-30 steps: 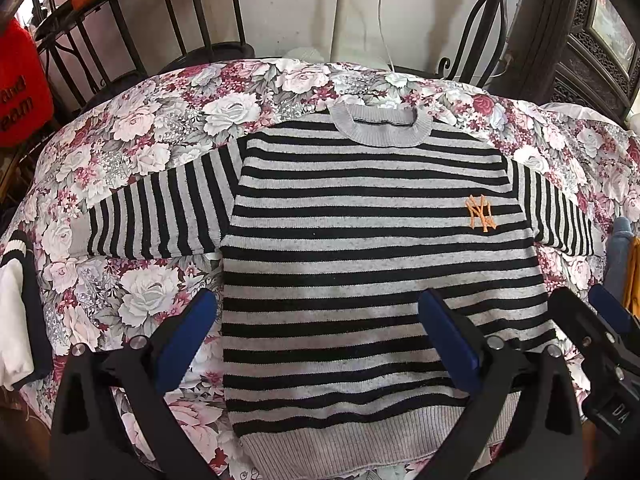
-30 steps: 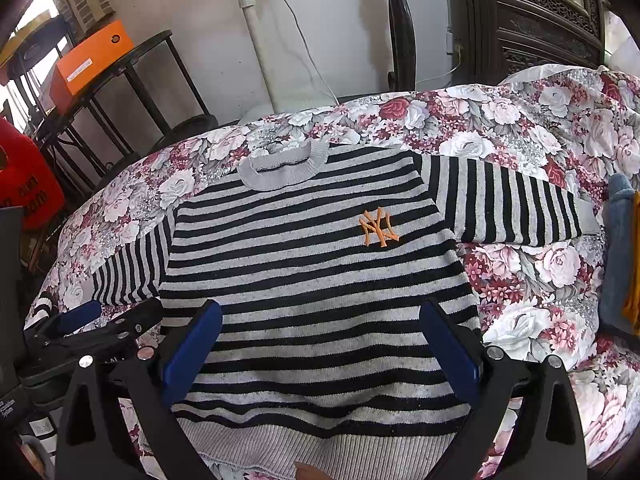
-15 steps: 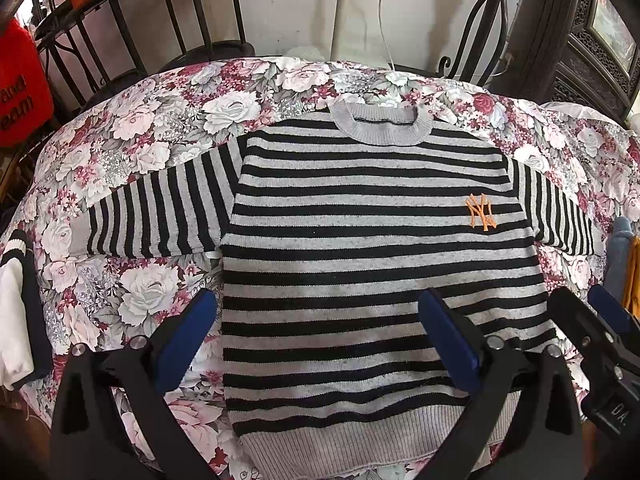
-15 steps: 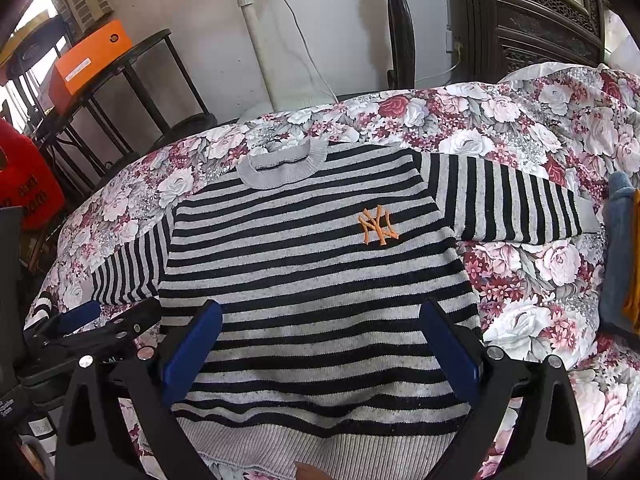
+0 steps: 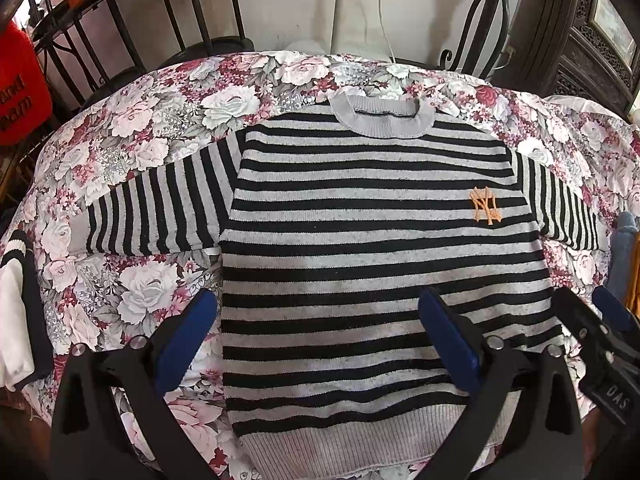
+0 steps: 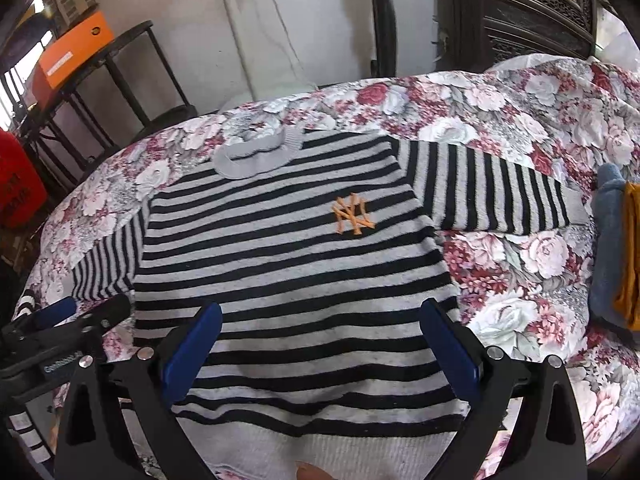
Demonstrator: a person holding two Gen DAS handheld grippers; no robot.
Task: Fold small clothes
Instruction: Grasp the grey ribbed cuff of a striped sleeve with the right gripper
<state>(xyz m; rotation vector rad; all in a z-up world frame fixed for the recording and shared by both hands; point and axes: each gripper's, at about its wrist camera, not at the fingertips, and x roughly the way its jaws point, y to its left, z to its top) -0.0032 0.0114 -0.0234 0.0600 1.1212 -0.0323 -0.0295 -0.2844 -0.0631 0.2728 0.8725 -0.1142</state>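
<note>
A small grey-and-black striped sweater point(image 5: 372, 240) point(image 6: 288, 272) with an orange logo point(image 5: 486, 211) lies flat, face up, on a floral cloth, both sleeves spread sideways. My left gripper point(image 5: 318, 332) hovers open over the sweater's lower left part, nothing between its blue pads. Over the lower middle of the sweater my right gripper point(image 6: 320, 340) is open too and holds nothing. Each gripper shows at the other view's edge.
The floral-covered table point(image 5: 132, 152) carries a white and navy garment point(image 5: 16, 316) at the left edge and folded blue and mustard clothes point(image 6: 616, 248) at the right. Black metal racks point(image 5: 120, 20), an orange box point(image 6: 72, 56) and a dark carved cabinet point(image 6: 532, 4) stand behind.
The right wrist view has shifted a little, with the sweater now sitting slightly lower and closer. The left gripper has barely moved. Both grippers stay open.
</note>
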